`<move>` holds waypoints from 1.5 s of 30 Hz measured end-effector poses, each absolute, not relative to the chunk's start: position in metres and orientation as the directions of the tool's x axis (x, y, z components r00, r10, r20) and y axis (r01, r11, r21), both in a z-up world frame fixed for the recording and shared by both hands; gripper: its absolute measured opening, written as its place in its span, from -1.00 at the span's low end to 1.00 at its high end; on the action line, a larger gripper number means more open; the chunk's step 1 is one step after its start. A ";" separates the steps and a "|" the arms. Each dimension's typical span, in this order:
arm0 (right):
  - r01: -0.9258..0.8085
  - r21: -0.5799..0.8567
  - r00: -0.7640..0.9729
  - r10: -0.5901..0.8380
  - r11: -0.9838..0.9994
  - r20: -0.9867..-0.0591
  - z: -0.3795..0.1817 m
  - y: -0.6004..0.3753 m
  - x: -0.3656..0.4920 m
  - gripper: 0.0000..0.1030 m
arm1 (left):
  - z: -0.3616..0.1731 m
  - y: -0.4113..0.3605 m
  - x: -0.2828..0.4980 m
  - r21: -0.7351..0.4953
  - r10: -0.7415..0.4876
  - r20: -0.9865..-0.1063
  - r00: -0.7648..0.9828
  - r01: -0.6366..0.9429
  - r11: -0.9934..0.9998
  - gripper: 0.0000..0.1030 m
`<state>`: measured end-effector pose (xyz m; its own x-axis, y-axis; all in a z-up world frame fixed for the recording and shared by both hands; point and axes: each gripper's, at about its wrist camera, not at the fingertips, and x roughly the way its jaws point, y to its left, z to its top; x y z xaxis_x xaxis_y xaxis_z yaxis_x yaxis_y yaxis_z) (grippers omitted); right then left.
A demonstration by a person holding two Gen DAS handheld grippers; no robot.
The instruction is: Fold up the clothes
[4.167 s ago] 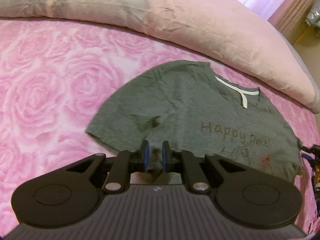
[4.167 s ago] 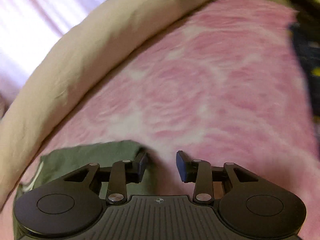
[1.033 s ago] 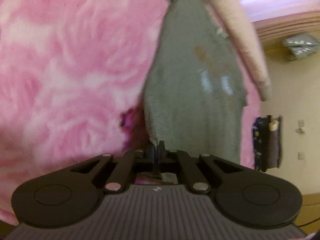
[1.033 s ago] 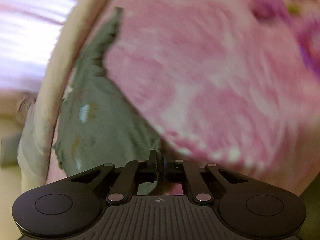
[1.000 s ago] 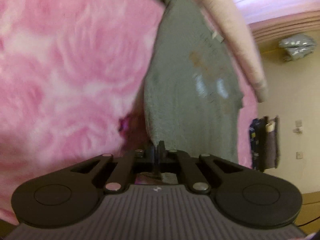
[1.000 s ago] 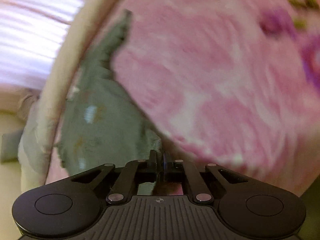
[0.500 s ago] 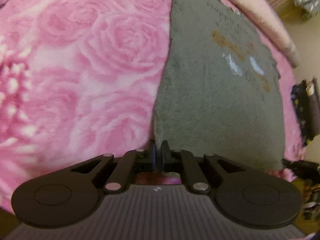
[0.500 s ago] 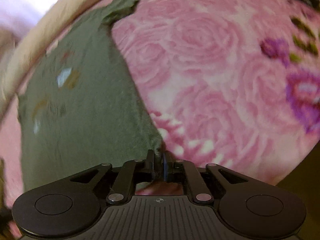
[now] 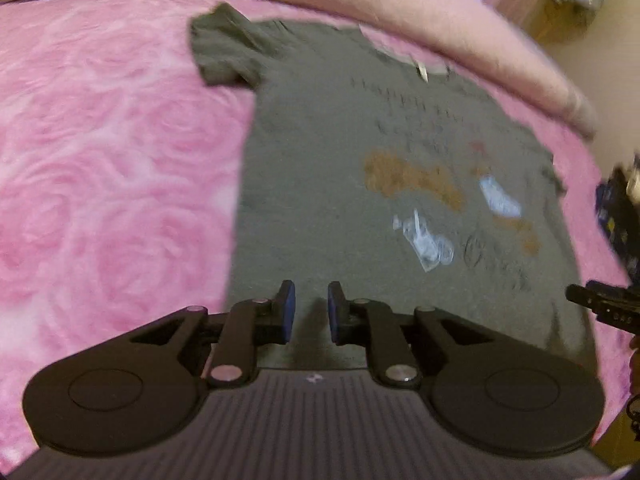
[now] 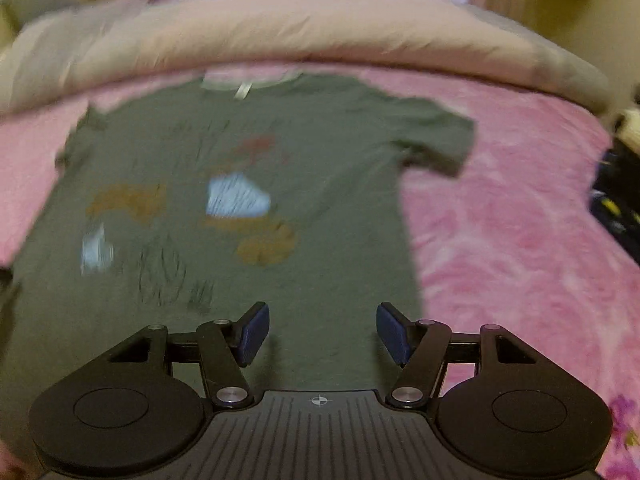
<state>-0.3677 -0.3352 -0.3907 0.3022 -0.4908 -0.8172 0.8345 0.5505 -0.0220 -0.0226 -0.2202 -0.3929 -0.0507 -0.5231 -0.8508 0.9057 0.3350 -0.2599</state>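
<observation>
The grey T-shirt [image 10: 256,208] lies spread flat, print side up, on the pink rose-patterned blanket [image 9: 100,184] of the bed. Its front carries dark lettering, tan-brown patches and pale blue shapes; motion blur leaves the wording unreadable. A white label shows inside the neckline. In my right view one short sleeve [image 10: 436,136] sticks out sideways, apart from the body. In my left view the other sleeve [image 9: 224,52] lies spread on the blanket as well.

The shirt's long axis runs from hem to collar, straight away from me. The collar points at the long pale pillow [image 10: 320,32] along the far side of the bed and lies just beside it. The hem lies nearest both tools.

My left hand-held gripper [image 9: 311,312] hangs over the hem near the shirt's left edge. Its jaws have just been opening, stand narrowly apart and pinch nothing. My right hand-held gripper [image 10: 322,332] hangs over the hem near the right edge. Its jaws have just been opening, stand wide and are empty, the fabric lying loose beneath them.
</observation>
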 end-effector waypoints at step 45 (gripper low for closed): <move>0.967 0.035 0.124 -0.349 0.252 -0.929 -0.409 -0.475 -0.437 0.22 | -0.422 -0.334 0.087 -0.356 -0.529 -0.776 0.343 0.454 0.817 -0.79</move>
<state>-0.4372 -0.4747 -0.4085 0.1244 -0.3494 -0.9287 0.9670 0.2523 0.0346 0.0873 -0.3337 -0.4222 0.3427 -0.5293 -0.7761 0.4541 0.8166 -0.3564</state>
